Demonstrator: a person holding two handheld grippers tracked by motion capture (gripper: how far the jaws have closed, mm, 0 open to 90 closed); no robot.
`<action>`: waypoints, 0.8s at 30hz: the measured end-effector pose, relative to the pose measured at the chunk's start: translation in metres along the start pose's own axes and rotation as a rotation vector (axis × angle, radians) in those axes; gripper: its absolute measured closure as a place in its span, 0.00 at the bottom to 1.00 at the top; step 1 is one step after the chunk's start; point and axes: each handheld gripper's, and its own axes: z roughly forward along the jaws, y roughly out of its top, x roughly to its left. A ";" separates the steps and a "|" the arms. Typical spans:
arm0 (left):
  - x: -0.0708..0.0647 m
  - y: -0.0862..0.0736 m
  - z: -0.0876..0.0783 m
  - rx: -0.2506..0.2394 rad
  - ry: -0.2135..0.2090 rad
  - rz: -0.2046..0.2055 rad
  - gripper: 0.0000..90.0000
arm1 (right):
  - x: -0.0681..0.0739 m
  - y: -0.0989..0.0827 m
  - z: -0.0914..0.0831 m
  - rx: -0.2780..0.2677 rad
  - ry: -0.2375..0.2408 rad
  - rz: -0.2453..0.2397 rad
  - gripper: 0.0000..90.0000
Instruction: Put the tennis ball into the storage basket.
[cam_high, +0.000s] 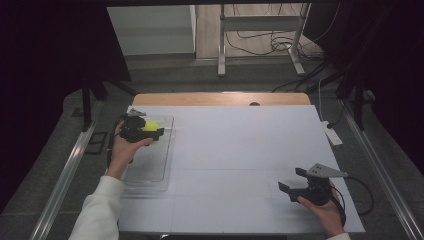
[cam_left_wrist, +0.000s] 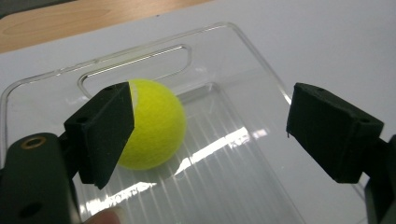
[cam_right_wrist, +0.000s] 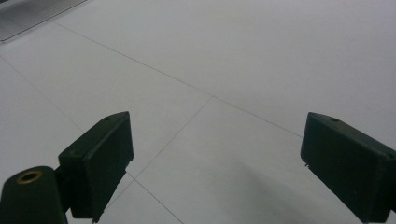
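A yellow-green tennis ball (cam_high: 150, 125) (cam_left_wrist: 156, 126) rests in the far end of a clear plastic tray (cam_high: 150, 167) (cam_left_wrist: 261, 74), below its handle slot. My left gripper (cam_high: 156, 131) (cam_left_wrist: 210, 135) hovers over that end of the tray, open. In the left gripper view the ball sits partly behind the left jaw, while the right jaw stands well apart from it. Near the table's front right, my right gripper (cam_high: 291, 179) (cam_right_wrist: 219, 158) is open, with just bare white table between its jaws.
The white table top (cam_high: 240, 150) stretches between the two hands. A wooden strip (cam_high: 220, 98) runs along its far edge. A small white object (cam_high: 332, 133) lies at the right edge. Beyond the table are a metal stand and cables on the floor.
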 end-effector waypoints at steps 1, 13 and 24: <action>-0.002 0.001 -0.002 -0.010 -0.011 0.005 0.17 | 0.000 0.000 0.000 0.000 0.000 0.000 0.10; -0.015 -0.002 -0.014 -0.045 -0.054 0.024 0.17 | 0.001 0.000 0.000 0.003 0.003 0.000 0.10; -0.031 -0.011 -0.033 -0.085 -0.104 0.054 0.17 | 0.002 -0.001 -0.002 -0.001 0.001 0.002 0.10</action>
